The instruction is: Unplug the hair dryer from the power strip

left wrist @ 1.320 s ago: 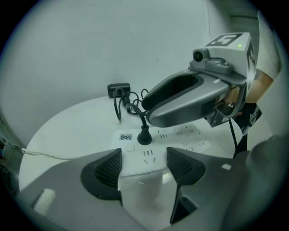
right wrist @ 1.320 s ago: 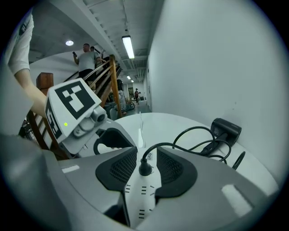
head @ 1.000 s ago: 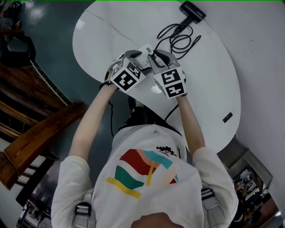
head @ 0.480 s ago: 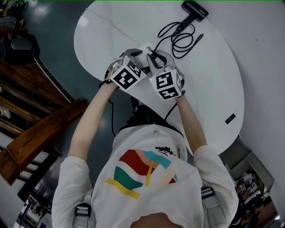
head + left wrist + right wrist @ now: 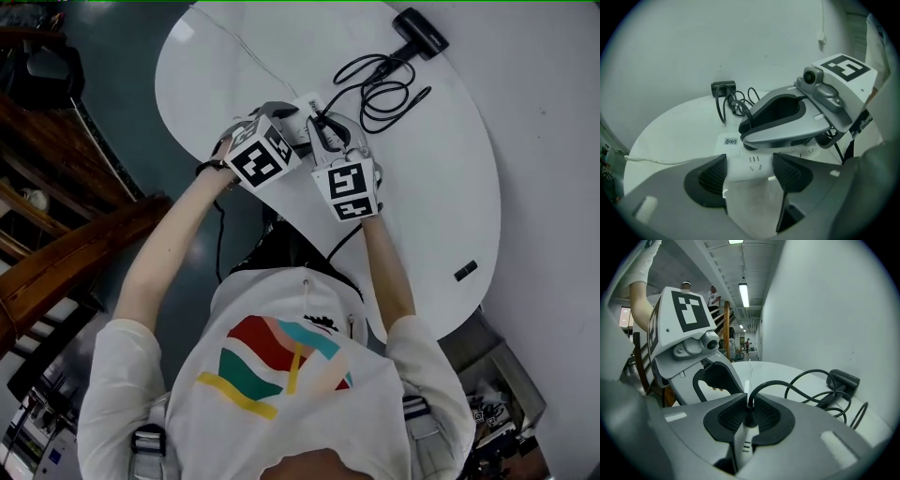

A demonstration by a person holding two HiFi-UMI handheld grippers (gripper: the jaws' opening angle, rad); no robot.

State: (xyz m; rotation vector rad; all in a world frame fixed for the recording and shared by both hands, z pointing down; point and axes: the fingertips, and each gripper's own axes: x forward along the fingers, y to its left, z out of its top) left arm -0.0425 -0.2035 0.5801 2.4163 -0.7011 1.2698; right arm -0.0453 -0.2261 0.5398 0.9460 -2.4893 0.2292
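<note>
A white power strip (image 5: 306, 111) lies on the round white table (image 5: 441, 187). My left gripper (image 5: 289, 122) is shut on the strip (image 5: 752, 165), its pads (image 5: 712, 174) pressing both long sides. My right gripper (image 5: 324, 129) has just been closing and its pads (image 5: 733, 414) pinch the black plug (image 5: 749, 417) that sits in the strip. The plug's black cable (image 5: 806, 394) curls away to the black hair dryer (image 5: 419, 30), which lies at the table's far side (image 5: 843, 379).
A small black object (image 5: 465, 271) lies near the table's right edge. The strip's thin white cord (image 5: 230, 39) runs off toward the far left. Wooden stairs (image 5: 66, 267) stand left of the table. A white wall (image 5: 553, 141) borders the right side.
The right gripper has rolled a little over the plug and its cube sits nearer me. Both hands stay at the power strip. The head view has shifted slightly.
</note>
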